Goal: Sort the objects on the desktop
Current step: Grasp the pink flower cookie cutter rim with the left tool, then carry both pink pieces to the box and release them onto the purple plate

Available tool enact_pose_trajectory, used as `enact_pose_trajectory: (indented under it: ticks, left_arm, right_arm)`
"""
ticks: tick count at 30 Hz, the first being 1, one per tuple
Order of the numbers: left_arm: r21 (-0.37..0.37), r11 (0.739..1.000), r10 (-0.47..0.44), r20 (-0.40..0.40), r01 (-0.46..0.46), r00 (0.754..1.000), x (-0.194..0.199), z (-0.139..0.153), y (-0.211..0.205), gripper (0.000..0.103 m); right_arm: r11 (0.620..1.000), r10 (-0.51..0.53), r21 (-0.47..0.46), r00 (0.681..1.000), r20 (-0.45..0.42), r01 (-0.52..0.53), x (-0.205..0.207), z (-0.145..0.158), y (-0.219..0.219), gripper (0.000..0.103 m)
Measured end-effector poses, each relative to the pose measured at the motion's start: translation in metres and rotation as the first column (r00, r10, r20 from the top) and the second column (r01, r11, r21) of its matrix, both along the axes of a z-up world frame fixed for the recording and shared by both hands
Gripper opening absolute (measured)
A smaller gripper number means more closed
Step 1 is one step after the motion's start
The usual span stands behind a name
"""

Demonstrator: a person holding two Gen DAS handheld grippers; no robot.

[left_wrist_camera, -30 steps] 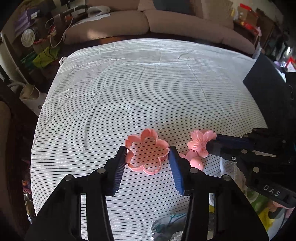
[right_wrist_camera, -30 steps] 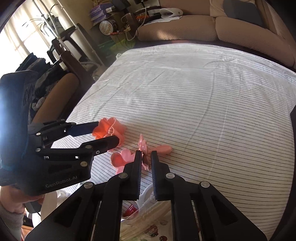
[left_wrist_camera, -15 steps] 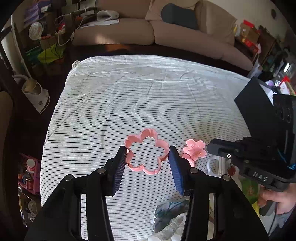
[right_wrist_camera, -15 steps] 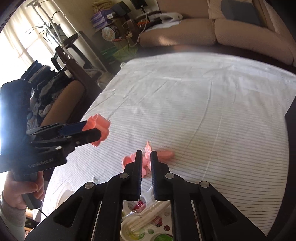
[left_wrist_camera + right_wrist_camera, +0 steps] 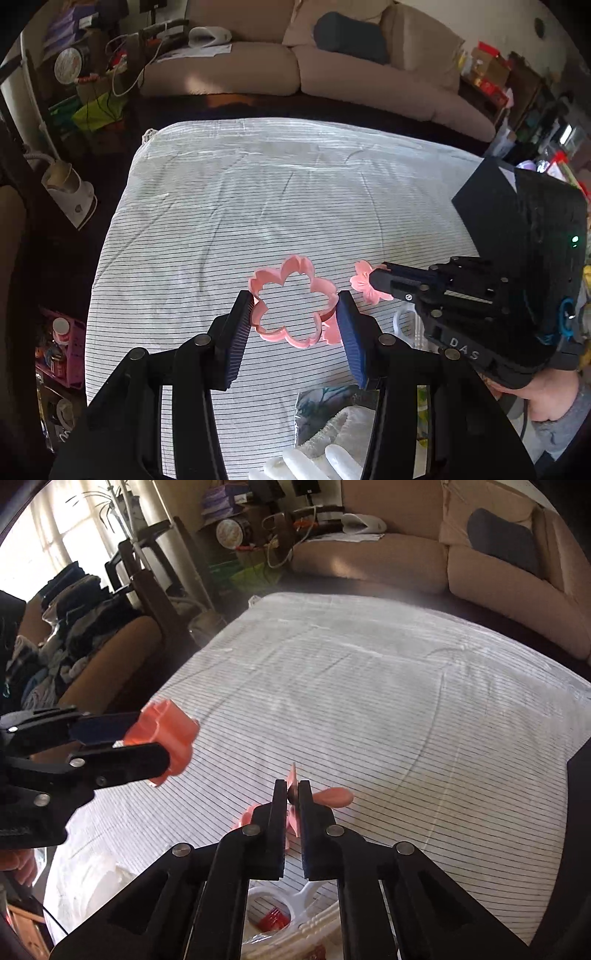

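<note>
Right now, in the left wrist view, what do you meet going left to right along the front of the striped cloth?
Left gripper's left finger → pink flower-shaped ring held between the fingers → left gripper's right finger → small pink flower → right gripper shut on it.

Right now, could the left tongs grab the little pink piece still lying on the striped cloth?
Probably not yet. The left tongs are full, clamped on the flower-shaped ring. The pink piece lies in the open on the striped cloth, so the ring would have to be set down first.
</note>
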State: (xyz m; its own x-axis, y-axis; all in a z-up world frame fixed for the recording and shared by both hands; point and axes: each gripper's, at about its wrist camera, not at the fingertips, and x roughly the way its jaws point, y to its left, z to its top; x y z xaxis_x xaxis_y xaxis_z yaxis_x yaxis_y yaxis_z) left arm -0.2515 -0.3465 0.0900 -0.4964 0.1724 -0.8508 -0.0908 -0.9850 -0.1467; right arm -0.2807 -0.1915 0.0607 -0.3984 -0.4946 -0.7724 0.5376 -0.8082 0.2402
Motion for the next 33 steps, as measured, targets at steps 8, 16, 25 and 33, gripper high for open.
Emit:
enact_pose_trajectory:
  ticks: [8,16,25,33]
  left_arm:
    - [-0.032,0.999,-0.04,-0.031,0.039,0.999,0.014,0.048,0.039,0.043]
    - [-0.052,0.997,-0.053,-0.048,0.051,0.997,0.032,0.072,0.053,0.043]
    - [-0.024,0.999,-0.035,-0.028,0.034,0.999,0.03,0.044,0.017,0.043]
    - [0.016,1.0,-0.016,0.002,0.016,1.0,0.029,0.02,0.01,0.043]
  right_arm:
    - [0.998,-0.043,-0.056,0.999,-0.023,0.042,0.012,0.066,0.042,0.005]
    - [0.999,-0.031,-0.027,1.0,0.0,0.031,0.017,0.06,0.045,0.062]
    - [0.994,0.074,0.069,0.993,0.091,-0.08,-0.006,-0.029,0.003,0.062]
    - [0.992,0.086,0.083,0.993,0.075,-0.093,-0.011,-0.036,0.0,0.042]
